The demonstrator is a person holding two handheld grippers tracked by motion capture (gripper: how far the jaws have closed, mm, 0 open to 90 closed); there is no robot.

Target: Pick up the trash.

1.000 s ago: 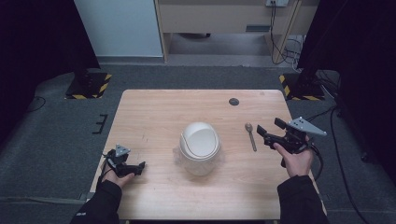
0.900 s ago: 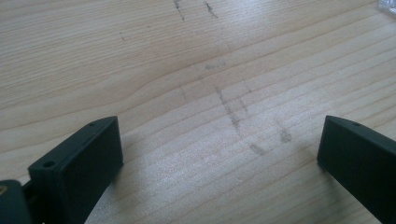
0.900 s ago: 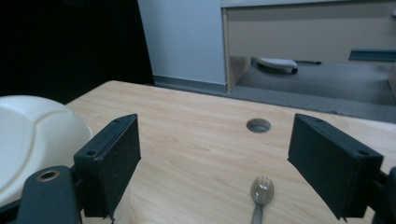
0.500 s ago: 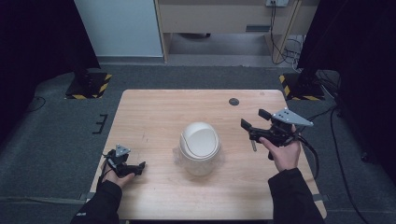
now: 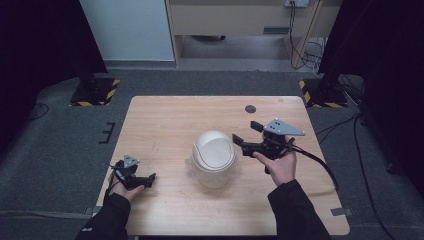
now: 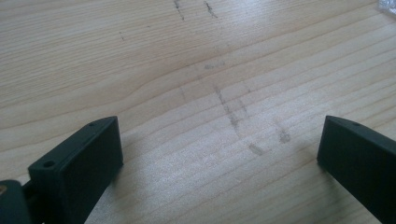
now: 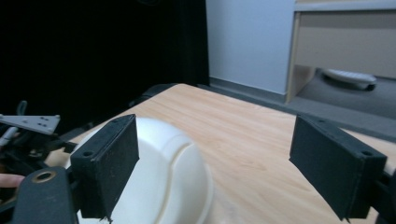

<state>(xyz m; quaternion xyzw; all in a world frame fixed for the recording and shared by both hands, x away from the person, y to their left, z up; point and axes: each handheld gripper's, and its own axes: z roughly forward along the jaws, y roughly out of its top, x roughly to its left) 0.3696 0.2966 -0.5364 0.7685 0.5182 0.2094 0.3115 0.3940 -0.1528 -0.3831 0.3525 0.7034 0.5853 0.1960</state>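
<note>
The right gripper (image 5: 246, 134), jaws wide apart, hovers beside the white bowl (image 5: 214, 157), seemingly lining up to grasp it. The left gripper (image 5: 145, 179) rests on the table (image 5: 165, 120), jaws spread and empty.

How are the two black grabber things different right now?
The right gripper is lifted above the table, close beside the white bowl; the left gripper sits low near the table's front left corner, far from the bowl. The right gripper points left toward the bowl, while the left gripper points right over bare wood. Both are black, hand-held, and have their jaws wide open with nothing between them.
</note>
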